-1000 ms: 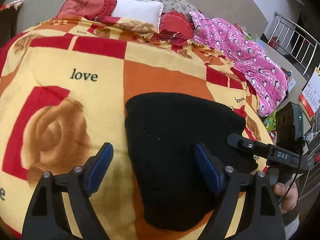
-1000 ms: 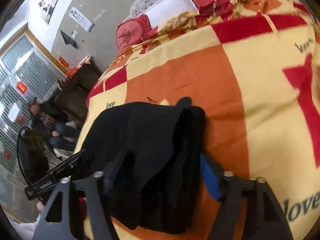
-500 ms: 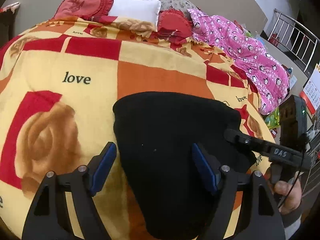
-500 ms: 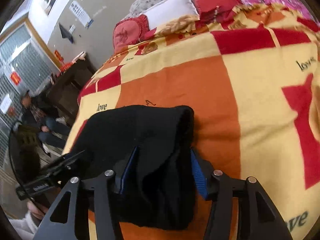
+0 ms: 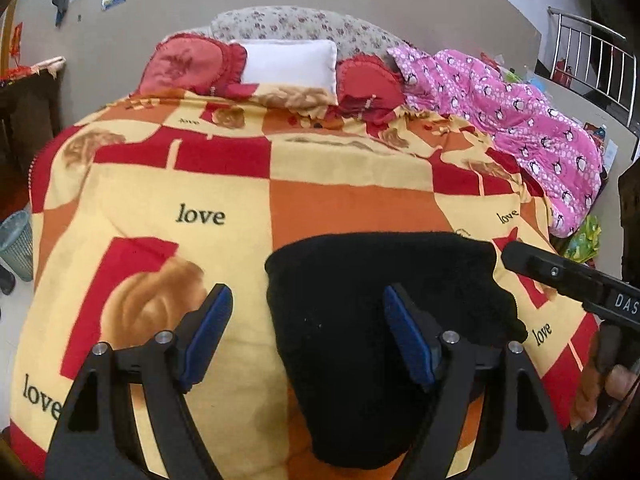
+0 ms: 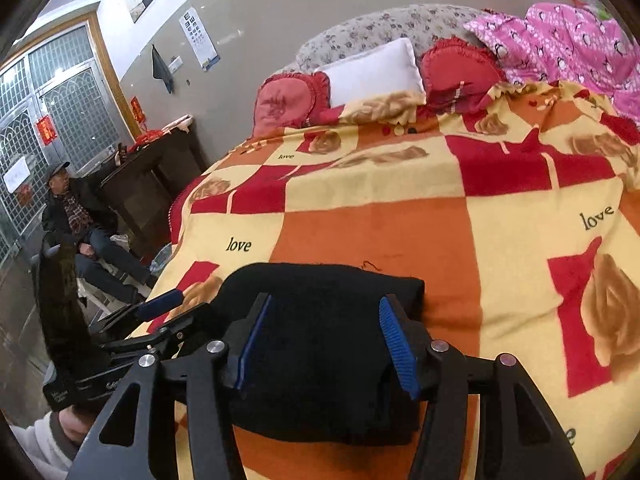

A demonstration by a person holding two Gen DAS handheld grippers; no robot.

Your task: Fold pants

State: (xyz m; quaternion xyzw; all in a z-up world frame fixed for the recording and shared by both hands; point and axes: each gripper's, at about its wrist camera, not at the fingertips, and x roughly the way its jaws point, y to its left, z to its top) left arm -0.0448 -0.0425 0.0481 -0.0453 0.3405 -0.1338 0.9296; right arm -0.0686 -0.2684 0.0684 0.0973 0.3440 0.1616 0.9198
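Note:
The black pants point(image 5: 380, 320) lie folded into a compact bundle on the orange, yellow and red blanket point(image 5: 200, 184) near the bed's front edge. My left gripper point(image 5: 306, 336) is open, raised over the bundle's left edge, holding nothing. My right gripper point(image 6: 326, 340) is open above the same bundle point(image 6: 320, 320), its blue pads point(image 6: 396, 340) on either side of the cloth without pinching it. The right gripper also shows at the right of the left wrist view point(image 5: 568, 280), and the left gripper at the lower left of the right wrist view point(image 6: 160, 308).
Red cushions point(image 5: 192, 64) and a white pillow point(image 5: 290, 62) lie at the head of the bed. A pink quilt point(image 5: 520, 120) lies along the right side. A grey waste basket point(image 5: 16, 244) stands on the floor left. A seated man point(image 6: 76, 212) and a dark cabinet point(image 6: 152, 172) are beside the bed.
My right gripper opened and let go of the pants' fold, which now lies flat. Both grippers have lifted and drawn back from the bundle.

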